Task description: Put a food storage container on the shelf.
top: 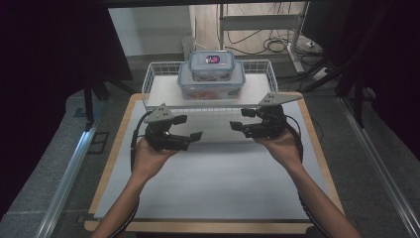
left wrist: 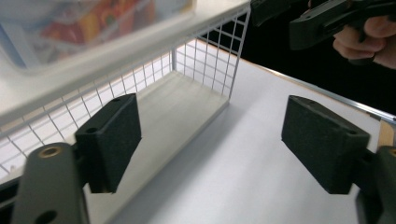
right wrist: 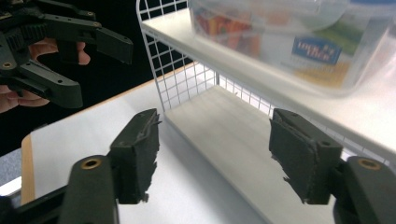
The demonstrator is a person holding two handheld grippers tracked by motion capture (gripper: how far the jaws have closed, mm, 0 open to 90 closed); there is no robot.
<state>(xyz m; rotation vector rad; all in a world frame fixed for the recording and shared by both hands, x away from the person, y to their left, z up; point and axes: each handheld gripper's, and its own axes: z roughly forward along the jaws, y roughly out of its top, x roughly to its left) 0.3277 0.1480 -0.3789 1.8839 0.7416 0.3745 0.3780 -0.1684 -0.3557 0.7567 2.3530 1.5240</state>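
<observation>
Two clear lidded food containers are stacked on a white wire rack (top: 157, 82) at the far side of the table, the small container (top: 211, 65) on top of the large container (top: 210, 87). My left gripper (top: 190, 127) hovers over the white mat in front of the rack's left end, open with nothing between its pads (left wrist: 112, 140). My right gripper (top: 238, 119) faces it from the right, also open and empty (right wrist: 219, 154). The large container (right wrist: 299, 42) appears blurred above the rack's lower shelf (right wrist: 224, 126).
The white mat (top: 213, 173) covers a wooden table with its edge (top: 317, 148) showing at the sides. Behind the rack are a metal frame and cables on the floor (top: 267, 39). Dark curtains flank both sides.
</observation>
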